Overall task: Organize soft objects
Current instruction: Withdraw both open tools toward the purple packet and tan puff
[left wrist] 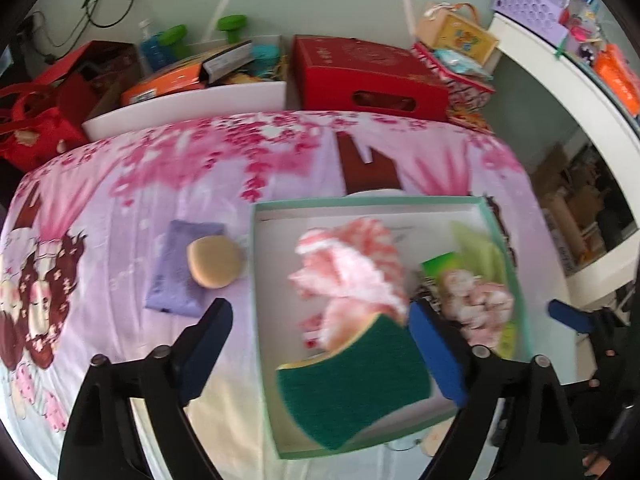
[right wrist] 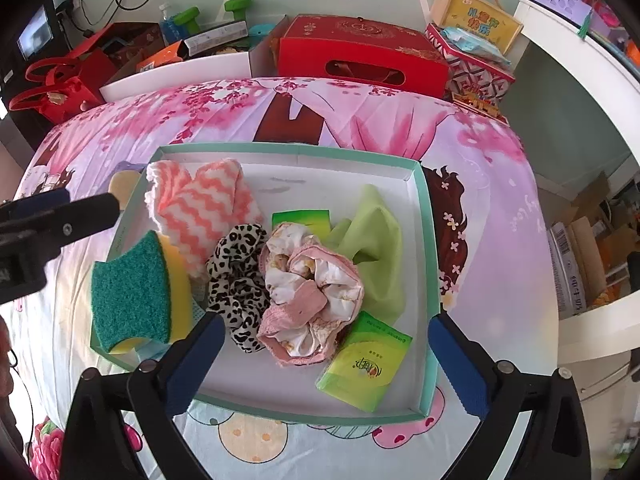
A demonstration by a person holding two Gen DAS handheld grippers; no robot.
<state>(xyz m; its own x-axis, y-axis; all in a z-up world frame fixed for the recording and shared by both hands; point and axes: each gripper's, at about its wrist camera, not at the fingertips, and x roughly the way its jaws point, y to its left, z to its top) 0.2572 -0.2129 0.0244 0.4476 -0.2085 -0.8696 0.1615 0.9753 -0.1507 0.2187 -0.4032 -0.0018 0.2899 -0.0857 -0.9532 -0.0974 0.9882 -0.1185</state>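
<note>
A teal-rimmed white box (right wrist: 424, 216) lies on the bed. In it are a green-and-yellow sponge (right wrist: 136, 296), a pink zigzag cloth (right wrist: 204, 208), a leopard scrunchie (right wrist: 240, 280), a pink floral scrunchie (right wrist: 312, 300), a lime cloth (right wrist: 376, 240) and green tissue packs (right wrist: 364, 364). My left gripper (left wrist: 320, 348) is open just above the sponge (left wrist: 352, 384), which leans on the box's near-left rim (left wrist: 260, 320). A tan round sponge (left wrist: 216, 260) rests on a purple pack (left wrist: 180, 272) left of the box. My right gripper (right wrist: 324, 364) is open and empty over the box's near side.
The bed has a pink cartoon sheet (right wrist: 480, 152). Behind it stand a red carton (right wrist: 360, 52), a white bin (right wrist: 180, 72) with clutter, red bags (right wrist: 60, 88) and patterned boxes (right wrist: 476, 64). A white shelf (right wrist: 580, 60) curves along the right.
</note>
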